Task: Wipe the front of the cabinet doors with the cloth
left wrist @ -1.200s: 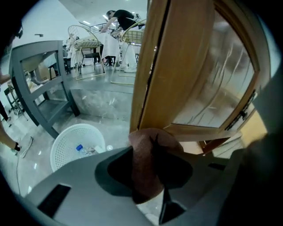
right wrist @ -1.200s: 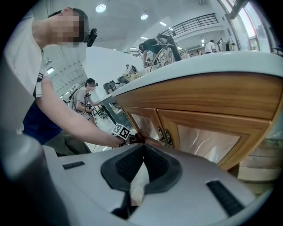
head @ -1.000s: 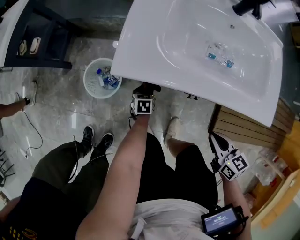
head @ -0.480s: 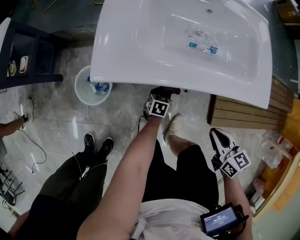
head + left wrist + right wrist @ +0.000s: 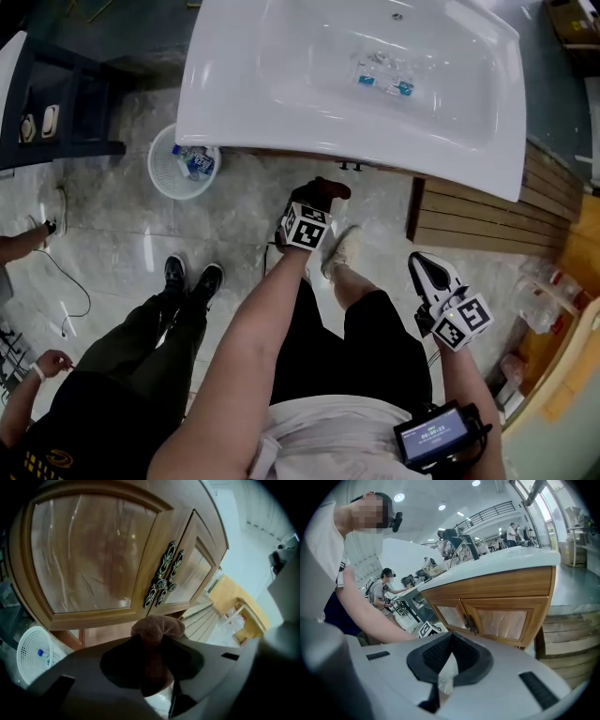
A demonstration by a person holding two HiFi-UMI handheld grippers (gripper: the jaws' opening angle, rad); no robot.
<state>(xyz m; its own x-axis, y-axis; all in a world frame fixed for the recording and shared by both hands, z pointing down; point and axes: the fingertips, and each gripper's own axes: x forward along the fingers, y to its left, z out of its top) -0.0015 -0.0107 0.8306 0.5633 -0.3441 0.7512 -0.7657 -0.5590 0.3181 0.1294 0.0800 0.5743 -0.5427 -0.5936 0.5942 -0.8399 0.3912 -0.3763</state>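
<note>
Your left gripper (image 5: 317, 199) is clamped on the one brown terry cloth (image 5: 157, 626), held just short of the two glossy-panelled wooden cabinet doors (image 5: 89, 559) and below their pair of ornate dark metal handles (image 5: 163, 581), so by my reading you're about to wipe. Next, press the cloth flat to a panel and sweep across it. Your right gripper (image 5: 449, 644) hangs apart from the doors, jaws together on nothing

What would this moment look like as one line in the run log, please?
left gripper: shut on cloth | cloth: facing cabinet doors, not touching | right gripper: shut, held aside
</note>
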